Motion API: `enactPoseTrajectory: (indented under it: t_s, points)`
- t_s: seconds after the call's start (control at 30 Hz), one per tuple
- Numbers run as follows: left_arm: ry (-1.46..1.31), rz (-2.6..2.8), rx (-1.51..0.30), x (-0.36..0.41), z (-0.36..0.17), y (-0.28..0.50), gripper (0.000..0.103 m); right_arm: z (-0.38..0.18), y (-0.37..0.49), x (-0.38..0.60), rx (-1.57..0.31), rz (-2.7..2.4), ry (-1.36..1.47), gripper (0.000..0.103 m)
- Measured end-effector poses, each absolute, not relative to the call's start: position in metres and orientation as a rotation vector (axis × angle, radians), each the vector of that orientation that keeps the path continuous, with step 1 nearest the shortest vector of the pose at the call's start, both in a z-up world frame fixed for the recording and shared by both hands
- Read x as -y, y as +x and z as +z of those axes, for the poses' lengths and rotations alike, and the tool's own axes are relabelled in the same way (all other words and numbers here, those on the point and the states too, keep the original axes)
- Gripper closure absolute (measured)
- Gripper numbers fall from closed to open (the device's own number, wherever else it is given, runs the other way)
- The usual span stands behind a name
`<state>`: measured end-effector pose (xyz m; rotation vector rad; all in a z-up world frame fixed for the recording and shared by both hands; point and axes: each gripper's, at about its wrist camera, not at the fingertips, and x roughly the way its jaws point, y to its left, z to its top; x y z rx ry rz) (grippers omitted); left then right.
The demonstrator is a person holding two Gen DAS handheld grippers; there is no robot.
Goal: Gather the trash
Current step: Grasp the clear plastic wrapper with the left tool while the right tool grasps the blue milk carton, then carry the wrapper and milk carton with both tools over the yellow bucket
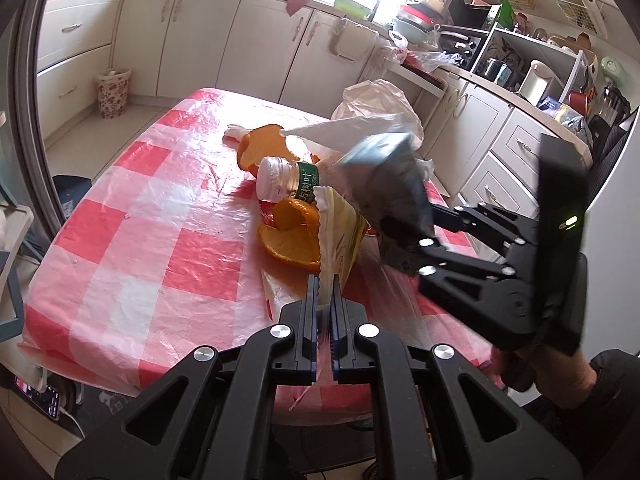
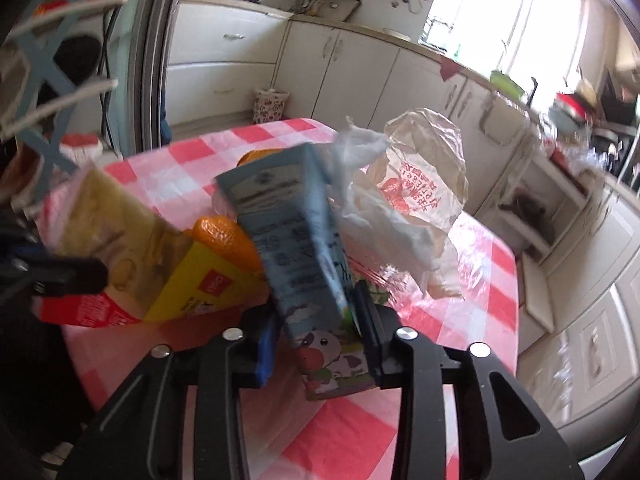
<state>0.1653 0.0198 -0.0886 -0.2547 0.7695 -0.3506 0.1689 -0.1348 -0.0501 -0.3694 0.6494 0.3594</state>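
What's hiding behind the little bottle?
Behind the plastic bottle curls orange peel, with a white plastic bag further back. The bottle's far end is hidden behind wrappers.

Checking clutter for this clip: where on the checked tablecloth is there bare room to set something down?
The tablecloth lies bare across its left half, from the orange peel and bottle out to the left and near edges. The far corner toward the floral bin is bare too. The right-hand middle is crowded: peel, bottle, plastic bag, both claws.

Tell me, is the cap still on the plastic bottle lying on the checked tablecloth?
Yes, the plastic bottle lies on its side among the orange peels with its white screw cap in place.
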Motion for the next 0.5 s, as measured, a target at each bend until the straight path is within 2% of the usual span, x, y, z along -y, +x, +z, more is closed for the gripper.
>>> enactPoseTrajectory:
  t_s: [0.2,0.5]
  points:
    - [-0.228,-0.366,-0.756,-0.011,-0.083,0.159,0.098,-0.038,0.138,0.148,-0.687,0.421,-0.231,0.073]
    - [-0.239,-0.449,-0.73,0.008,-0.062,0.141,0.099,-0.021,0.1,0.172,-0.656,0.383,-0.167,0.073]
